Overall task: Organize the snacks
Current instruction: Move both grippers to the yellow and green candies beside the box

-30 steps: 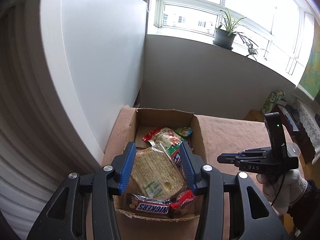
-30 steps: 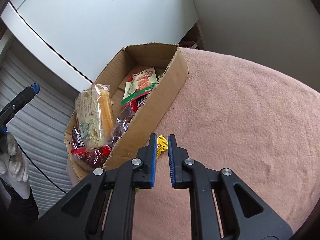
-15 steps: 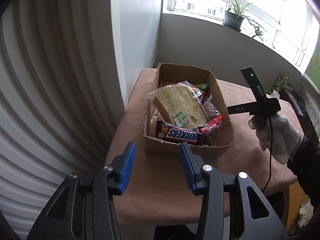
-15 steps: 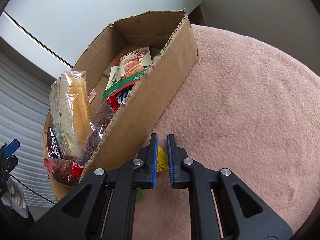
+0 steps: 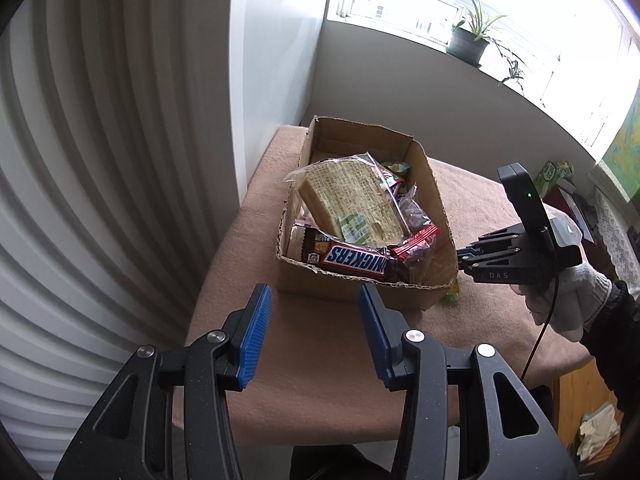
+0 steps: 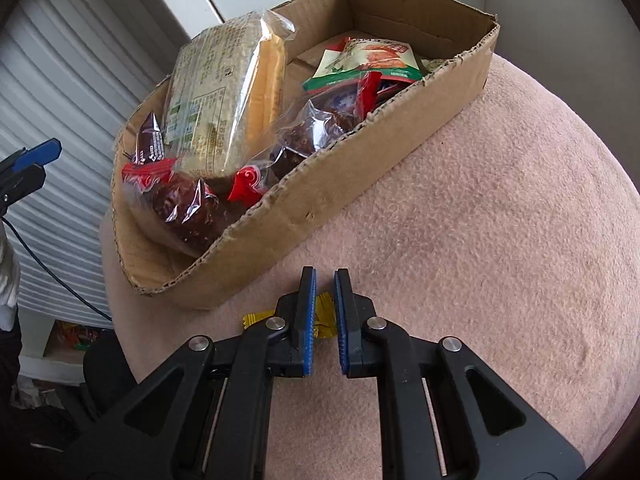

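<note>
Holding both tools over the pink worktop (image 6: 500,208), we keep the left tool (image 5: 316,336) apart and empty, near the cardboard box (image 5: 352,288). The box holds a Snickers bar (image 5: 352,259) and a wafer pack (image 5: 352,204). The right tool (image 6: 325,314) is closed together just above a yellow candy (image 6: 324,316) lying beside the box's near right corner.

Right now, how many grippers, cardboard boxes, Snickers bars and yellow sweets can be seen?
Grippers: 2 (left gripper, right gripper)
cardboard box: 1
Snickers bar: 1
yellow sweet: 1
Total: 5
</note>
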Motion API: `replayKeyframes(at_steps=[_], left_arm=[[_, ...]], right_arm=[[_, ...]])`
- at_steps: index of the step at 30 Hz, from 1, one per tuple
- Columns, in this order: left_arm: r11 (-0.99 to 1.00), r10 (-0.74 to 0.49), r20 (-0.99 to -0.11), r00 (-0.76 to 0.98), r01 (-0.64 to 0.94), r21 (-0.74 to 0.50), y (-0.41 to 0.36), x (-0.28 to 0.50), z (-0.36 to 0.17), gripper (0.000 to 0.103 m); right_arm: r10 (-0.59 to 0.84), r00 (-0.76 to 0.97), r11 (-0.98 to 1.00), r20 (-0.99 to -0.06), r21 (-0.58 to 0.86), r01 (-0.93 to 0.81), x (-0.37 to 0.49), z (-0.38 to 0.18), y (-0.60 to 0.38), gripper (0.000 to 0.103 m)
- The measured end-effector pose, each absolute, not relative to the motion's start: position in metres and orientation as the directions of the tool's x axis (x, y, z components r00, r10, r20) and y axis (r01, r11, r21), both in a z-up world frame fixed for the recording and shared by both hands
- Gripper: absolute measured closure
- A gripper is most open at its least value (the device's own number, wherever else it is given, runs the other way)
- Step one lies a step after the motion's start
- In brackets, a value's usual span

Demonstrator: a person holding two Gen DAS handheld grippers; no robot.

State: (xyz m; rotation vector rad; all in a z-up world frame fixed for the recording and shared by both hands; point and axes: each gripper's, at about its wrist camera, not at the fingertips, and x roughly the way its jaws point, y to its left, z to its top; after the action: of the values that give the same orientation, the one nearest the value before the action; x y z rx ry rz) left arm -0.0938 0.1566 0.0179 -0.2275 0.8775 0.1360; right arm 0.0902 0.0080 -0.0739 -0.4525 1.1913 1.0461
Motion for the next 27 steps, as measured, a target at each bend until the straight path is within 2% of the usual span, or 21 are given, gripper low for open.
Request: replayKeyframes(at_steps=[11, 17, 27], left_arm=[[0.969, 0.003, -0.773, 0.634, -0.192, -0.154, 0.15, -0.096, 0.017, 0.059], [0.969, -0.017, -0.769, 0.639, -0.178, -0.169, 0.144, -0.095, 0.016, 0.059], [0.968, -0.018, -0.766, 0.642, -0.182, -0.175, 0.147, -0.104, 0.02, 0.059]], right_arm=[[0.358, 0.106, 0.511, -0.928, 0.1, -0.854, 0.05, -0.069, -0.05, 0.094], [0.487, 0.107, 0.535, -0.867, 0.199, -0.821, 0.029, -0.044, -0.044, 0.094], [0.458, 0.097, 0.549, -0.884, 0.195, -0.813, 0.022, -0.073, -0.013, 0.094]])
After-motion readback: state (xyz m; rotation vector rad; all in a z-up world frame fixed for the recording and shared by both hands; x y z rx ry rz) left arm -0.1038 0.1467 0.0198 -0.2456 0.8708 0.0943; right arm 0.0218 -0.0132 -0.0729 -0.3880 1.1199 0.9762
